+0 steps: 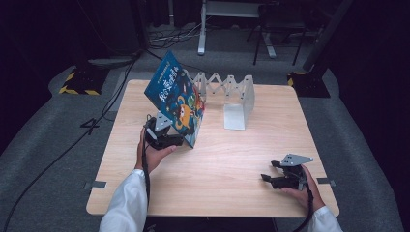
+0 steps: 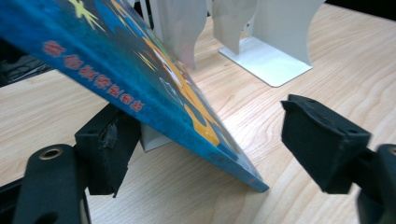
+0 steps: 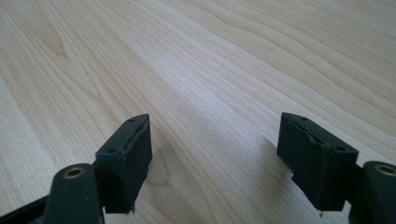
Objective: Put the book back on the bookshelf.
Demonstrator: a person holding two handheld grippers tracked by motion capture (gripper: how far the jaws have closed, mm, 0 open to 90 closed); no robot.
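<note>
Left gripper: jaws wide, book tilted between them, ungripped.
Right gripper: open, empty, over table.

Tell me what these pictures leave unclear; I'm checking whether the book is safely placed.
- Book: upper part cut off by the left gripper view's top edge.
- Rack: near end hidden behind the book in the high view.
- Left claw: contact with the book too small in the high view.
</note>
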